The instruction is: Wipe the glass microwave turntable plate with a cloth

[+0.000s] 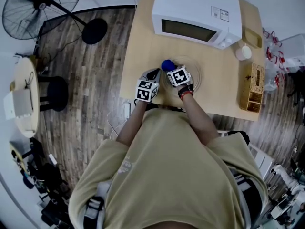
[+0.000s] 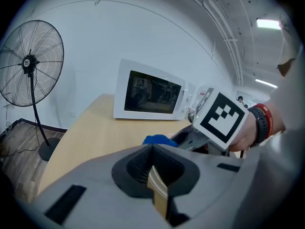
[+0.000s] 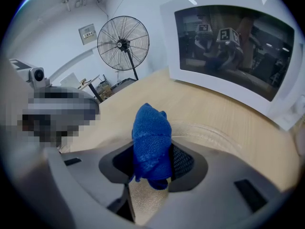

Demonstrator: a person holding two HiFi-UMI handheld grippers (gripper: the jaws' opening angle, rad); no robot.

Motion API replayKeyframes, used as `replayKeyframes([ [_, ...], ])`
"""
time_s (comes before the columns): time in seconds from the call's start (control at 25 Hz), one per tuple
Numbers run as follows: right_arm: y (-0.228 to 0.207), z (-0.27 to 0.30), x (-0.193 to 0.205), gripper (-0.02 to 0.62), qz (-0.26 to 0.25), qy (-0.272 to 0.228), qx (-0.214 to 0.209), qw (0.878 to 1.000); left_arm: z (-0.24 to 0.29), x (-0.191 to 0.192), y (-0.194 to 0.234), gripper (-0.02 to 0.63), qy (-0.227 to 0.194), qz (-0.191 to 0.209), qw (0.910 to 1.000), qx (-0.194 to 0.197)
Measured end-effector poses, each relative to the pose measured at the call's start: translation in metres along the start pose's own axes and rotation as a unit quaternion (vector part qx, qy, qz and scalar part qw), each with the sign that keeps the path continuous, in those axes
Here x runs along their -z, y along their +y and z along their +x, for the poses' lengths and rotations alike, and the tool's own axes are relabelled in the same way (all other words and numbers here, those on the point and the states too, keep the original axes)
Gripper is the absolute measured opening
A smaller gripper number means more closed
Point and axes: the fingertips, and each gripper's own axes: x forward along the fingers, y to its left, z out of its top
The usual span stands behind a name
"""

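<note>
Pale wooden table [image 1: 143, 46] under a white microwave [image 1: 195, 13], clear round glass plate [image 1: 198, 78] below right claw [image 3: 153, 163] pinching bunched blue cloth [image 3: 151, 137], left claw [image 2: 153, 168] closed.

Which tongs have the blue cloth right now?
The right tongs: a blue cloth is clamped between them. The left tongs show no cloth.

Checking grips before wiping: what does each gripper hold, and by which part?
Right gripper pinches the blue cloth by its bunched lower half. Left gripper's jaws stand nearly together, a thin pale strip between; whether it is the plate's rim cannot be told.
</note>
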Motion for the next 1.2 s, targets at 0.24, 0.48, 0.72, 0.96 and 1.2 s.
replayKeyframes([
  [0.24,-0.014,-0.004,0.014,0.175,0.011,0.009,0.003,1.0,0.012,0.004,-0.012,0.018,0.008,0.004,0.9999,0.008],
  [0.48,-0.029,-0.015,0.02,0.175,0.017,0.0,0.014,1.0,0.023,0.0,-0.028,0.018,0.007,0.01,0.9997,0.02],
  [0.72,-0.042,-0.025,0.03,0.175,0.028,-0.004,0.022,0.999,0.03,0.001,-0.042,0.018,0.007,0.012,0.9995,0.027],
  [0.96,-0.057,-0.035,0.041,0.175,0.04,-0.004,0.033,0.999,0.038,0.0,-0.058,0.018,0.006,0.016,0.9992,0.037],
  [1.2,-0.072,-0.044,0.051,0.175,0.048,-0.008,0.04,0.998,0.047,0.002,-0.071,0.018,0.01,0.017,0.9989,0.044],
])
